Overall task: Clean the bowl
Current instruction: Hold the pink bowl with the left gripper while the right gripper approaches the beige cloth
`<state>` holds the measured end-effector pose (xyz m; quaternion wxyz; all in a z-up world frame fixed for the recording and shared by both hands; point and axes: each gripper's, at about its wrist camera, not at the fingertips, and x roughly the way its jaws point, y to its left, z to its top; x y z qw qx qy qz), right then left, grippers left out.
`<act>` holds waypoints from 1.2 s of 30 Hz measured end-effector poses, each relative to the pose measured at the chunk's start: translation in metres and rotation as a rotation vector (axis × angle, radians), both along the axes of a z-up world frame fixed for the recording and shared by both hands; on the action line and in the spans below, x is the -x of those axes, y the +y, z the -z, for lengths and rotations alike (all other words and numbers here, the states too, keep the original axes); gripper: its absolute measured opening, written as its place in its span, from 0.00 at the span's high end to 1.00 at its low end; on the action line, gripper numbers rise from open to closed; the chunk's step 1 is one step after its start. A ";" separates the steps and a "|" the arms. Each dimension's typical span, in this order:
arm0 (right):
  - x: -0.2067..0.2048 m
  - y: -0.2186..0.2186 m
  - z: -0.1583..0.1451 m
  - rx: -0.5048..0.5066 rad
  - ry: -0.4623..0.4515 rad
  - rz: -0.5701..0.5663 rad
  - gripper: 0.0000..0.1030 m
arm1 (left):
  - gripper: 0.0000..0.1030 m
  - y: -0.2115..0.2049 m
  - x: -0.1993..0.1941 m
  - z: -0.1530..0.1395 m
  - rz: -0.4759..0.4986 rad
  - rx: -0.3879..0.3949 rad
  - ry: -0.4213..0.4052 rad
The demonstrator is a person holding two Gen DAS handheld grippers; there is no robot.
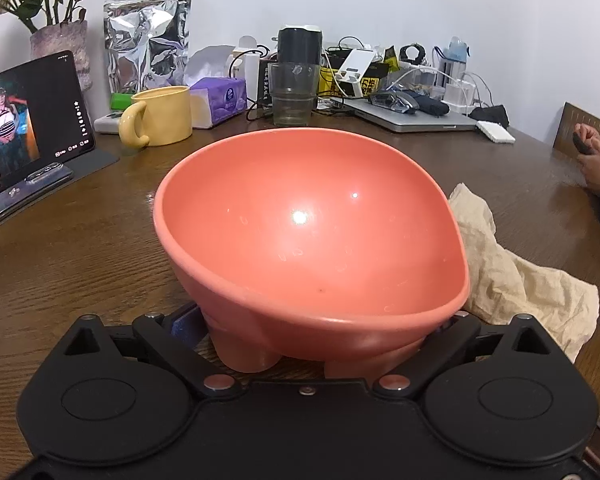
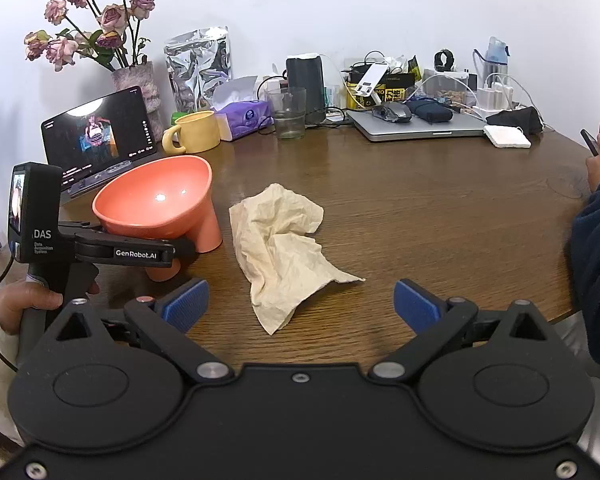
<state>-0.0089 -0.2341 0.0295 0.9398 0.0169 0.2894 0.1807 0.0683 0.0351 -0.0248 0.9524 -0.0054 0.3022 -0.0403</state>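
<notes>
Salmon-pink footed plastic bowl [image 2: 156, 204] sits tilted on brown wooden table [image 2: 440, 208], feet clamped by left gripper [image 2: 172, 254]. Crumpled beige cloth [image 2: 280, 248] just right of bowl; right gripper [image 2: 300, 304] spread wide, empty.

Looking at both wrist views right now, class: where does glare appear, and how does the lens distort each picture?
Left wrist view: a bright glare spot sits inside the pink bowl, and the table edge bows. Right wrist view: two smaller highlights in the bowl; the wall and table curve toward the corners; the beige cloth is evenly lit, without glare.
</notes>
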 end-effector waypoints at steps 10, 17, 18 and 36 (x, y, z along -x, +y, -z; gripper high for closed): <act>-0.003 0.006 0.002 0.029 0.026 -0.001 0.03 | 0.06 0.001 0.000 -0.001 -0.003 -0.014 -0.009; -0.008 0.010 0.004 0.061 0.050 0.001 0.03 | 0.06 0.003 -0.002 -0.001 -0.014 -0.024 0.001; -0.009 0.010 0.004 0.065 0.055 -0.001 0.03 | 0.06 0.003 -0.002 -0.001 -0.014 -0.025 0.000; -0.059 0.032 0.022 0.092 0.100 -0.059 0.03 | 0.06 0.007 -0.001 -0.002 -0.020 -0.031 -0.003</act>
